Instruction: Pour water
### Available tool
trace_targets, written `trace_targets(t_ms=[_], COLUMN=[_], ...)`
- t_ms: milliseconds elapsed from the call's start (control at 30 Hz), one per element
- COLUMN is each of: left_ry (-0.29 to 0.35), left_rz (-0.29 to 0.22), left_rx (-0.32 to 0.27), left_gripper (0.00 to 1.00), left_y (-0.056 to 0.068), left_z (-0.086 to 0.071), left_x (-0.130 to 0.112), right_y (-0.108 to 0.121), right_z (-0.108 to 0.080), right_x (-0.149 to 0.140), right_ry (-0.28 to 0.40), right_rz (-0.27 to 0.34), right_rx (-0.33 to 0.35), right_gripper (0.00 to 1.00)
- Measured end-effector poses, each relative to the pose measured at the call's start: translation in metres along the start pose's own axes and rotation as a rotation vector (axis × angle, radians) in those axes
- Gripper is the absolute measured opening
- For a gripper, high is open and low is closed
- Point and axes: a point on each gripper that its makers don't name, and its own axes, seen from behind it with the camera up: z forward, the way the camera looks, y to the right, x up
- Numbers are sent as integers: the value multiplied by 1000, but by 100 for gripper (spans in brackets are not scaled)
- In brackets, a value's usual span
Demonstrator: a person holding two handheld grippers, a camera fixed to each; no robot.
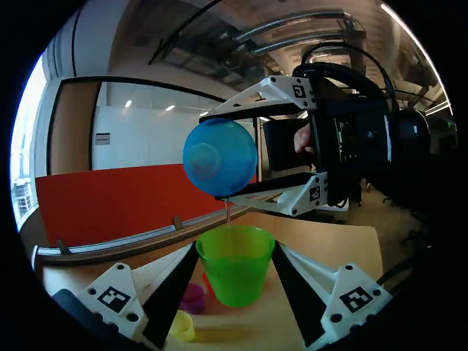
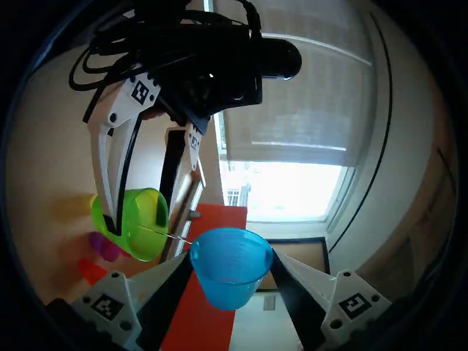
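Holding a cup in each claw, I begin at the left of the left gripper view. A red wall panel (image 1: pixel 117 202) runs behind the wooden table (image 1: pixel 333 245). Low down beside my near finger, a purple cup (image 1: pixel 193 297) and a yellow cup (image 1: pixel 182 325) sit on the tabletop.

In the middle, my left claw (image 1: pixel 234 253) is clenched on the green cup (image 1: pixel 235 275), a black pad pressed to each side. The cup stands upright, mouth up. Directly above it hangs the blue cup (image 1: pixel 219 157), tipped so far that I see its base. A thin thread of water (image 1: pixel 227 212) falls from its lower rim into the green cup. Further right, my right claw (image 1: pixel 217 159) grasps the blue cup from above and below. A hand (image 1: pixel 303 139) shows behind it among black cables.

In the right gripper view the table (image 2: pixel 47 175) fills the left side, with the purple cup (image 2: pixel 104 245) on it. Next comes the green cup (image 2: pixel 140 225), gripped in my left claw (image 2: pixel 140 234). The thread of water (image 2: pixel 172 235) runs into it from the blue cup's rim. In the centre my right claw (image 2: pixel 231 260) is closed on the blue cup (image 2: pixel 231 278), both pads against its sides. To the right a bright window (image 2: pixel 286 190) shines under a blind (image 2: pixel 298 99).
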Motion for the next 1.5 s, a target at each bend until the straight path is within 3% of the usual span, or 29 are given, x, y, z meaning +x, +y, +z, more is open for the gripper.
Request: trace_targets(t_ms=[500, 767, 1200, 1500], left_ry=[-1, -4, -17, -26], left_rz=[-1, 0, 1, 6], left_rx=[0, 2, 9, 15], left_gripper=[89, 89, 89, 89], left_y=[-1, -1, -2, -3], left_z=[-1, -3, -7, -8], left_x=[0, 0, -3, -4], right_y=[1, 0, -16, -21], right_z=[1, -1, -7, -11], right_x=[0, 2, 6, -3], right_ry=[3, 7, 24, 14], right_rz=[-5, 40, 278, 506], right_rx=[-2, -4, 4, -11], right_gripper=[93, 93, 93, 93])
